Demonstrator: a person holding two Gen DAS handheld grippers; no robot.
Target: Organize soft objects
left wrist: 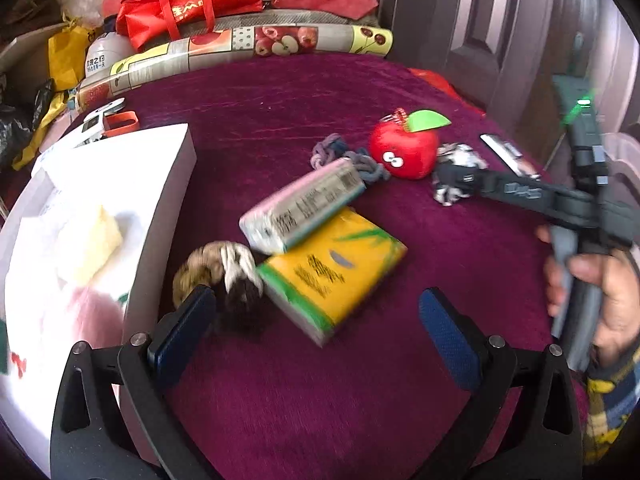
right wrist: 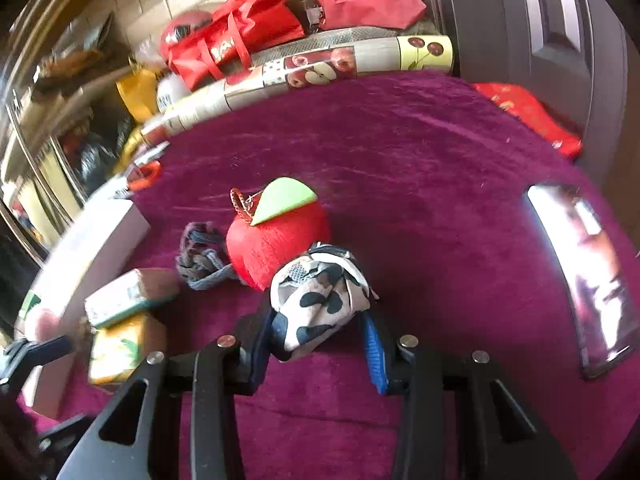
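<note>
In the right wrist view my right gripper is shut on a black-and-white cow-print soft toy, which lies against a red plush apple with a green leaf. A grey braided rope lies left of the apple. The left wrist view shows my left gripper standing open low over the purple cloth. A yellow tissue pack lies between its fingers, with a grey-and-pink pack leaning on it. A fuzzy brown, white and black ball touches the left finger. The right gripper and the hand holding it show at the right.
A white open box at the left holds a pale yellow sponge and other soft pieces. A shiny phone lies at the right on the purple tablecloth. Red bags and a fruit-print roll line the far edge.
</note>
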